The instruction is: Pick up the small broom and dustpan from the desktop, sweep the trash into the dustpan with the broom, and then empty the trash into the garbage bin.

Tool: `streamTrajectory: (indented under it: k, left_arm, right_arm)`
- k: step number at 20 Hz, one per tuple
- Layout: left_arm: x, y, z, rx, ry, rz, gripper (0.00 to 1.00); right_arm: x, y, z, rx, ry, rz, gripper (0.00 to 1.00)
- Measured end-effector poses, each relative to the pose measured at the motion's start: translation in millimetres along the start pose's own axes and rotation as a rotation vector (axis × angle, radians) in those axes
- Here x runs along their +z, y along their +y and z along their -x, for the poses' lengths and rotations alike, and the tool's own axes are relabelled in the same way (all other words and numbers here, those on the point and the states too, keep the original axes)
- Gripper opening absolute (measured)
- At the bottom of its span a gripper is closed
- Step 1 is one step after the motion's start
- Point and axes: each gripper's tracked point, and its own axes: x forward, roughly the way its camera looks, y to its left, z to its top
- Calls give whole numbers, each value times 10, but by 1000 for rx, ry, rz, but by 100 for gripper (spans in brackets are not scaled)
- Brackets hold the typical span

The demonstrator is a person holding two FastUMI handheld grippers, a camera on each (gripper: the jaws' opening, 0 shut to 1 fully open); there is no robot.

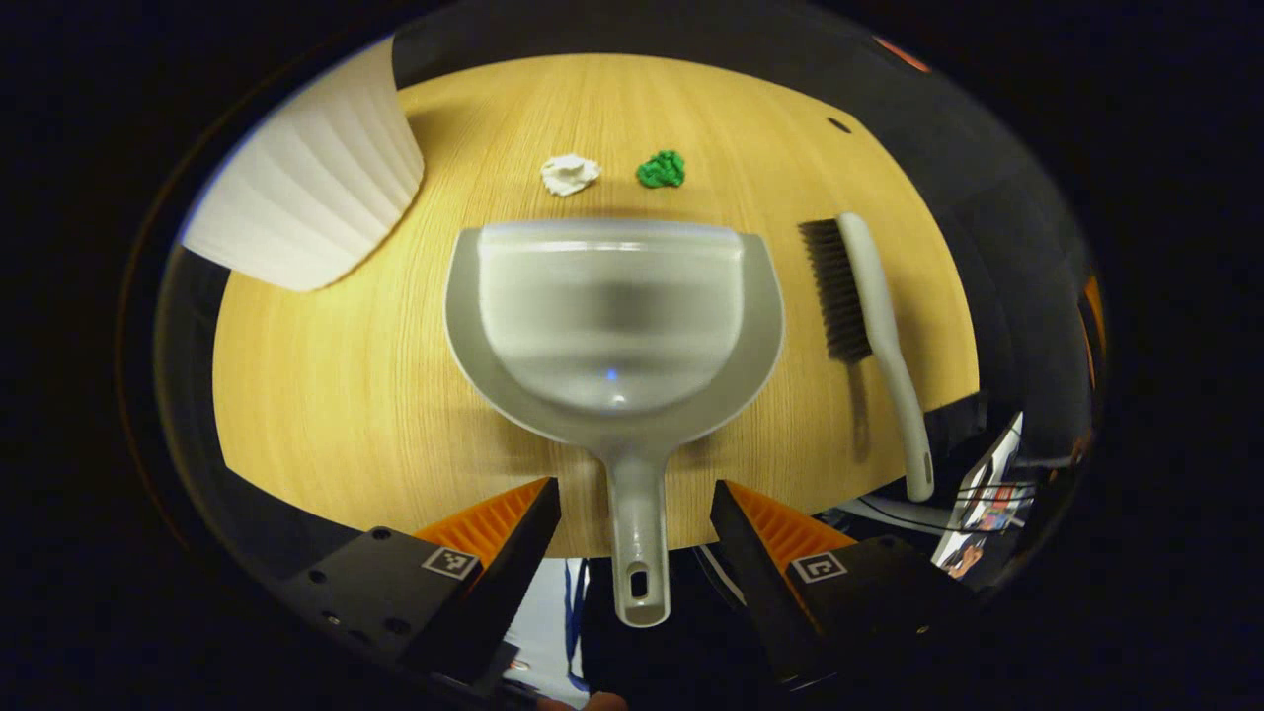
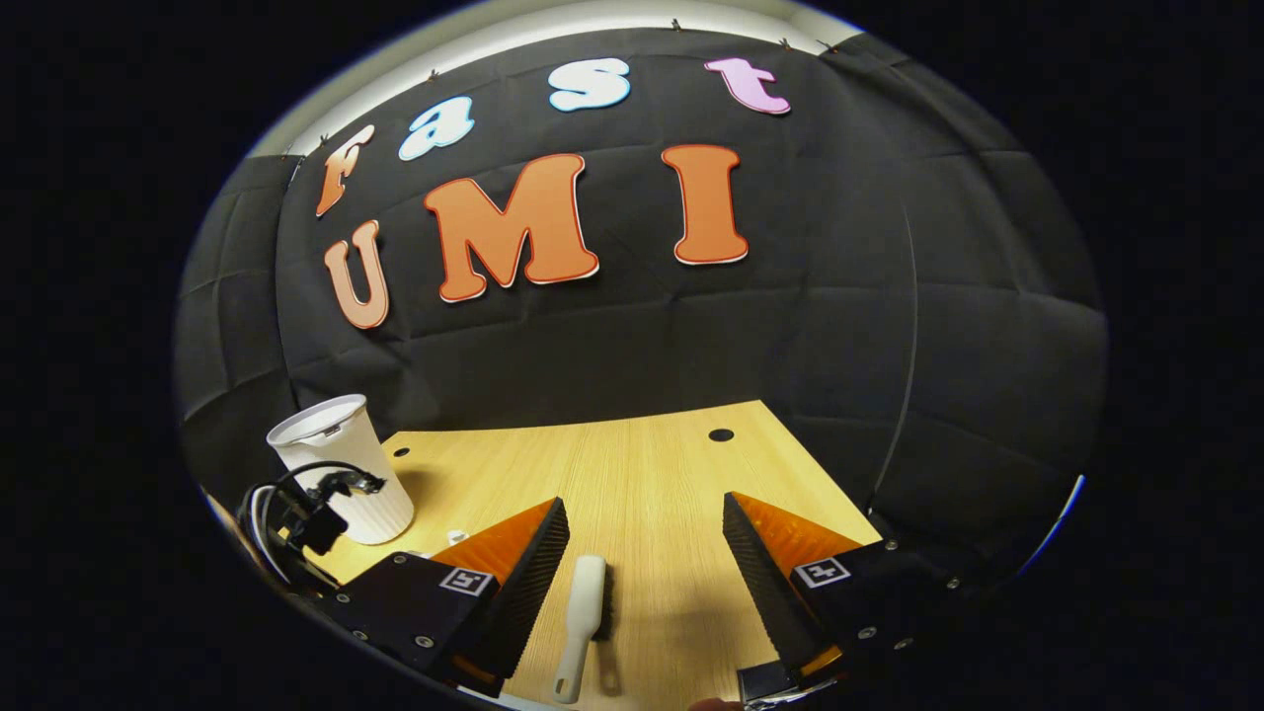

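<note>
In the left gripper view a grey dustpan (image 1: pixel 612 316) lies flat on the wooden desktop (image 1: pixel 326 395), its handle (image 1: pixel 637 538) pointing back between the fingers of my left gripper (image 1: pixel 635 513), which is open and not touching it. Beyond the pan's lip lie a white paper wad (image 1: pixel 569 174) and a green paper wad (image 1: pixel 661 169). A small broom (image 1: pixel 869 316) with dark bristles lies to the pan's right. In the right gripper view that broom (image 2: pixel 583 617) lies on the desk between the fingers of my open right gripper (image 2: pixel 647 563), which is apart from it.
A white ribbed garbage bin (image 1: pixel 311 188) stands at the desk's far left and appears as the white bin (image 2: pixel 346 469) in the right gripper view, with the other gripper's cables (image 2: pixel 296 504) in front of it. The booth's black cloth wall (image 2: pixel 790 326) closes the desk's far side.
</note>
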Motion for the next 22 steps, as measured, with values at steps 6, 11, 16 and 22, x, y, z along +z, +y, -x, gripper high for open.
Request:
streamTrajectory:
  k: [6,11,16,22]
  left_arm:
    - [93,15,-238,56,78,10,98]
    - [115,-52,-239,62,85,13,72]
    - [66,10,-286,80,100,24,48]
    - [137,26,-345,99,17,-32,31]
  right_arm:
    - [-62,-105,-53,-14,23,-9,94]
    - [-34,-31,-126,-3,41,-10,94]
    - [-28,80,-159,21,54,-4,95]
    - [-585,302,-266,107,287,-10,94]
